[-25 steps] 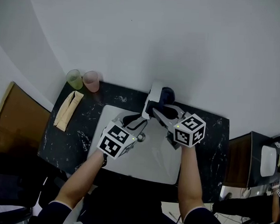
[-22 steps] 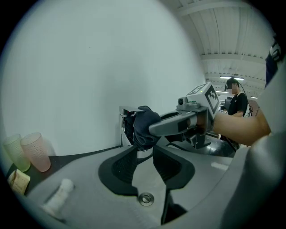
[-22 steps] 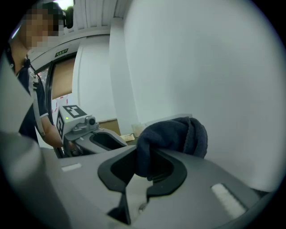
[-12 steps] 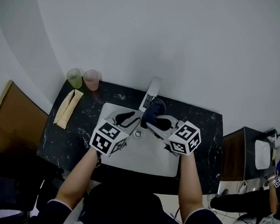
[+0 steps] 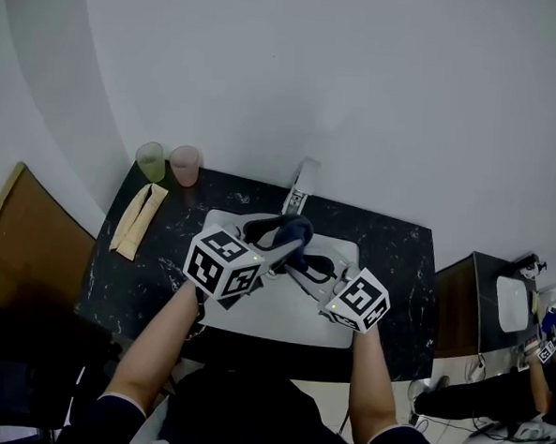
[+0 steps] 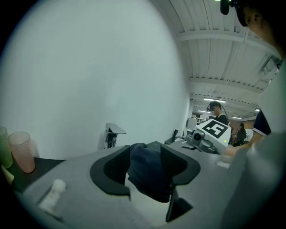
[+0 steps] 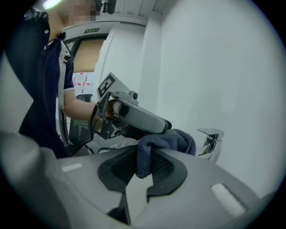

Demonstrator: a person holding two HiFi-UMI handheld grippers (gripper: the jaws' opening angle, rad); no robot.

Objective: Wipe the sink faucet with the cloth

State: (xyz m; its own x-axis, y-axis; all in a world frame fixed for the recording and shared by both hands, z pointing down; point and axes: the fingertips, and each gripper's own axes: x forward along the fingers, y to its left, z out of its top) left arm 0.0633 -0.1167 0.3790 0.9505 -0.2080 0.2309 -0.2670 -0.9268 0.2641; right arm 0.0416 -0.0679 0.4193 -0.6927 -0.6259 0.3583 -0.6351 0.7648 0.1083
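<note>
Hanging above the sink near the faucet, the dark blue cloth is pinched in the right gripper, whose jaws are closed tight on a fold of it. The left gripper has just been opening its jaws, and they stand wide apart with another part of the cloth bunched loosely between them

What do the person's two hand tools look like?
Both are grey plastic. The left claw and right claw have black padded linings; each carries a white cube with black square patterns. Sleeves: short, dark blue. The left claw has just been opening, with the cloth inside it.
</note>
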